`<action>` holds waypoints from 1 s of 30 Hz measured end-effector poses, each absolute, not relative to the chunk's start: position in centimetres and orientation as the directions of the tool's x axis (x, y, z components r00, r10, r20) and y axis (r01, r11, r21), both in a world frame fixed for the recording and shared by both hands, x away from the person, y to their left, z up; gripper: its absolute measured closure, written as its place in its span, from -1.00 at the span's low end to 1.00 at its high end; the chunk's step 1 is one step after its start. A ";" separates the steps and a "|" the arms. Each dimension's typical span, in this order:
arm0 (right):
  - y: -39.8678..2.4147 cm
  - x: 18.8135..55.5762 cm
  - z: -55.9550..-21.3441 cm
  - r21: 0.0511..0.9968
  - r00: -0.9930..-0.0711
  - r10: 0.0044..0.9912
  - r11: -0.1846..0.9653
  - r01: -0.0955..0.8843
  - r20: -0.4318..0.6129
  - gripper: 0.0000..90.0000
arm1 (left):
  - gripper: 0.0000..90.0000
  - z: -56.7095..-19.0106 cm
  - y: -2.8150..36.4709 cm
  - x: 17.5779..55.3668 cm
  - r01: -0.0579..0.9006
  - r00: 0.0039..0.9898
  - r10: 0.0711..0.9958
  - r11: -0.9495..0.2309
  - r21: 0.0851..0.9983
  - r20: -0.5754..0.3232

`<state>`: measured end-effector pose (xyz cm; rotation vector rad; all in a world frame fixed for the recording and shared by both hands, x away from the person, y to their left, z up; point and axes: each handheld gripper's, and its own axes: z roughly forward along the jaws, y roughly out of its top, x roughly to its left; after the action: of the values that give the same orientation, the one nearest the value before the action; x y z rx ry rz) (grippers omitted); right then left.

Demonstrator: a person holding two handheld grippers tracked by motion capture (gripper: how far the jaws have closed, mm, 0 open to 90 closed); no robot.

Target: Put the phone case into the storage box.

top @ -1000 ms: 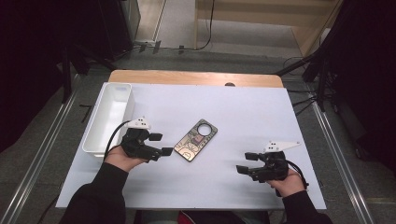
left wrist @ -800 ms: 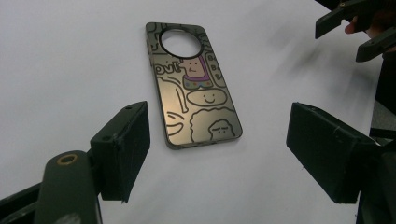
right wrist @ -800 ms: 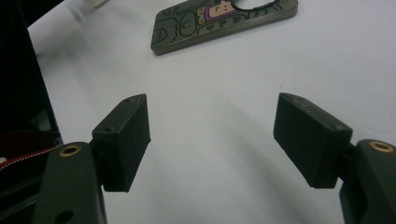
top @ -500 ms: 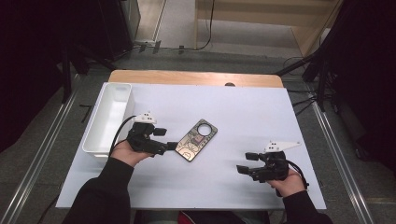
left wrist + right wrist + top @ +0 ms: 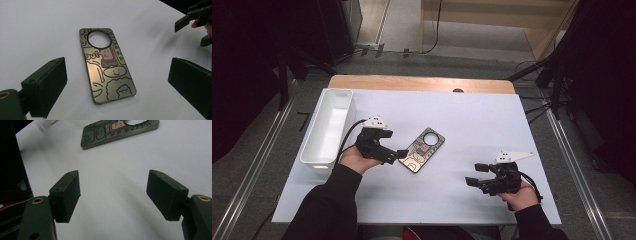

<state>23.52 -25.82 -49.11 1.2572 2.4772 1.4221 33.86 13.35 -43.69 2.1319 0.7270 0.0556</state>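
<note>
Phone case (image 5: 422, 150) flat on the white table (image 5: 472, 115), centre of the high view, round camera cutout toward the upper right, doodle print face up. At its lower-left end now, left gripper (image 5: 401, 154), shifted right toward the case since the earlier high views, tips just at its corner. Jaws just spread wider, standing far apart in the left gripper view, the case (image 5: 107, 63) on the table beyond them, nothing pressed. Probably lined up for a grab across the case's width, closing not yet begun. At lower right, right gripper (image 5: 472, 181), unmoved, jaws wide and empty, well apart from the case. At left, white bin (image 5: 318, 155), beside the left hand.
</note>
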 end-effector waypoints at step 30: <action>-25.8 23.6 -49.2 0.730 -0.675 0.646 0.260 0.632 0.355 -0.42 | -1.00 -45.2 9.4 36.1 0.503 0.815 0.546 -0.496 0.708 -0.196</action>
<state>23.57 -25.76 -49.16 1.2596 2.4810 1.4253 36.06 9.45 -45.21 2.1869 0.7669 0.0678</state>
